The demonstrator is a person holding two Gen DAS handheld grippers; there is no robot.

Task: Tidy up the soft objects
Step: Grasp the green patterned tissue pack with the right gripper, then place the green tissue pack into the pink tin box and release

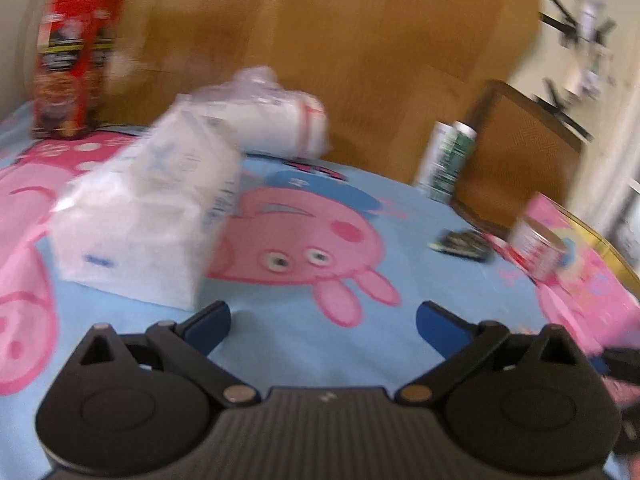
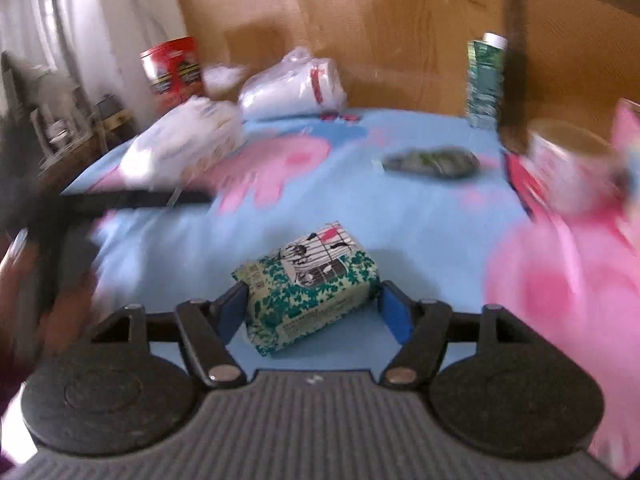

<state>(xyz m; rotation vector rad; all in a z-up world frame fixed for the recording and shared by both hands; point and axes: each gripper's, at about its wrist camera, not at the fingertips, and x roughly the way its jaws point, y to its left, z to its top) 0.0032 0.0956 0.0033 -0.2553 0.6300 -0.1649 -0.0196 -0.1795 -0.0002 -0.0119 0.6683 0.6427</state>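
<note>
My left gripper [image 1: 323, 322] is open and empty above the blue cartoon-pig cloth [image 1: 304, 344]. A white soft tissue pack [image 1: 148, 216] lies just ahead to its left, with a white bagged roll pack [image 1: 272, 120] behind it. My right gripper [image 2: 314, 312] has its blue pads [image 2: 396, 316] on both sides of a green-patterned tissue pack [image 2: 312, 292], touching or nearly touching it. The white pack [image 2: 184, 144] and the bagged pack [image 2: 292, 88] show at the far left in the right wrist view. A flat dark green pouch [image 2: 432, 162] lies mid-right.
A red canister [image 1: 74, 64] stands at the back left. A green and white tube [image 1: 446, 160] stands by a wooden chair back [image 1: 520, 152]. A pink box with a small round tin [image 1: 540, 252] is at the right. Wood floor lies beyond the table edge.
</note>
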